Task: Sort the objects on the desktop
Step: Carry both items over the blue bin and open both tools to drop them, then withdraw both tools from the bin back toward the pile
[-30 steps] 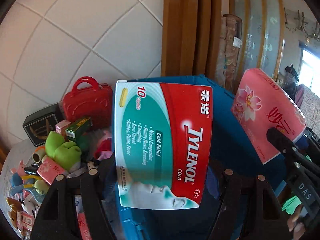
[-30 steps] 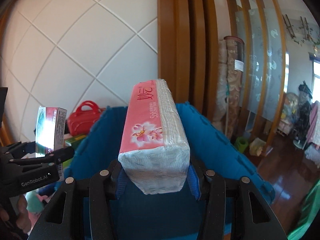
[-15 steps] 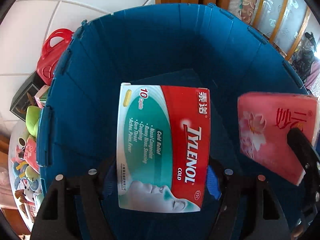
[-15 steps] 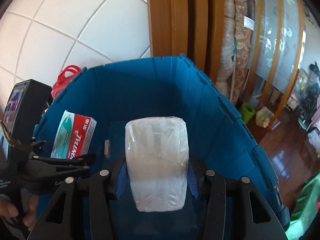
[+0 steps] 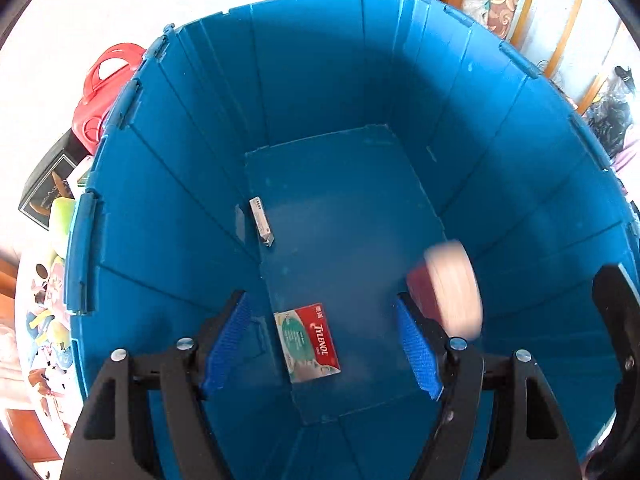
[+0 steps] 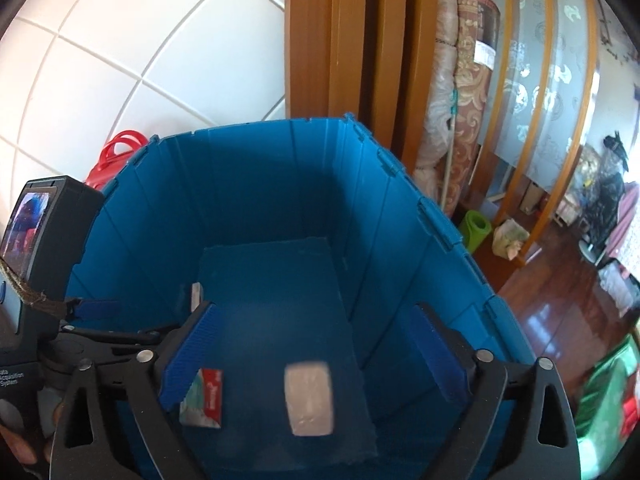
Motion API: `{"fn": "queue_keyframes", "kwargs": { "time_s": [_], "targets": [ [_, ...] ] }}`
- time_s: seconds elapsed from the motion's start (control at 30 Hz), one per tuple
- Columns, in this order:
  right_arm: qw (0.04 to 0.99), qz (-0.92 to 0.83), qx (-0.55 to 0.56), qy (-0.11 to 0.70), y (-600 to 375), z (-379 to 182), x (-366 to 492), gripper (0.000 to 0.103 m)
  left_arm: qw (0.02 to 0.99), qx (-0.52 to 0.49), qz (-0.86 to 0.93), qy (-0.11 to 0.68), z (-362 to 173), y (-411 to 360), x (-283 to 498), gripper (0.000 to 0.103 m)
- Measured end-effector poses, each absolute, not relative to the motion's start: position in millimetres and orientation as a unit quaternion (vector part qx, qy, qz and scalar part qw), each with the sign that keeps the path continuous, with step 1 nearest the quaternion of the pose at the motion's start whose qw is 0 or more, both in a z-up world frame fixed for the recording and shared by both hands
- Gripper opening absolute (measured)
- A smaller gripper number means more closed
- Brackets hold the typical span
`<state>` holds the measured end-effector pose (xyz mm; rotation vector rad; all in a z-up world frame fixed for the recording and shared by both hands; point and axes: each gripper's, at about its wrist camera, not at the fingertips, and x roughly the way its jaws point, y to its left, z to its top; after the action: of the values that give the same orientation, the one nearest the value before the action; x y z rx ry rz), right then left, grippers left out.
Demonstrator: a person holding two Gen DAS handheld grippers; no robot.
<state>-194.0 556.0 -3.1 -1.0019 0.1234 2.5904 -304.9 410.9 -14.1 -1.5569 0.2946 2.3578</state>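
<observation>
Both of your grippers, left gripper (image 5: pixel 324 344) and right gripper (image 6: pixel 312 356), hang spread and empty, the right's jaws just opened. The red-and-green Tylenol carton (image 5: pixel 308 348) lies near the deep blue plastic crate's (image 5: pixel 320 60) near edge, the pink plastic-wrapped tissue pack (image 6: pixel 309 398) blurred beside it. Lift straight out, clear of the walls.

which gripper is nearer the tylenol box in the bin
Left. The Tylenol box lies on the bin floor directly below the left gripper, between its open jaws. The right gripper hangs further right, over the tissue pack.
</observation>
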Motion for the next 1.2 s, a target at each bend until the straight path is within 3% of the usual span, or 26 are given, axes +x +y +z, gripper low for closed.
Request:
{"fn": "queue_keyframes", "kwargs": {
  "time_s": [0.07, 0.4, 0.8, 1.2],
  "targets": [
    [0.181, 0.920, -0.345, 0.047, 557.2, 2.3, -189.3, 0.103, 0.157, -0.537, 0.822, 0.101, -10.0, 406.8, -300.8, 0.072],
    [0.201, 0.939, -0.274, 0.056, 556.1, 44.6, -142.7, 0.103, 0.195, -0.486, 0.846, 0.100, 25.0, 389.7, -267.8, 0.072],
    [0.188, 0.950, -0.239, 0.067, 531.3, 45.0, -102.8, 0.103, 0.194, -0.406, 0.888, 0.097, 59.2, 351.9, -223.5, 0.072],
    [0.101, 0.966, -0.234, 0.049, 464.5, 36.1, -90.8, 0.103, 0.157, -0.352, 0.921, 0.050, 77.1, 237.0, -179.4, 0.072]
  ]
}}
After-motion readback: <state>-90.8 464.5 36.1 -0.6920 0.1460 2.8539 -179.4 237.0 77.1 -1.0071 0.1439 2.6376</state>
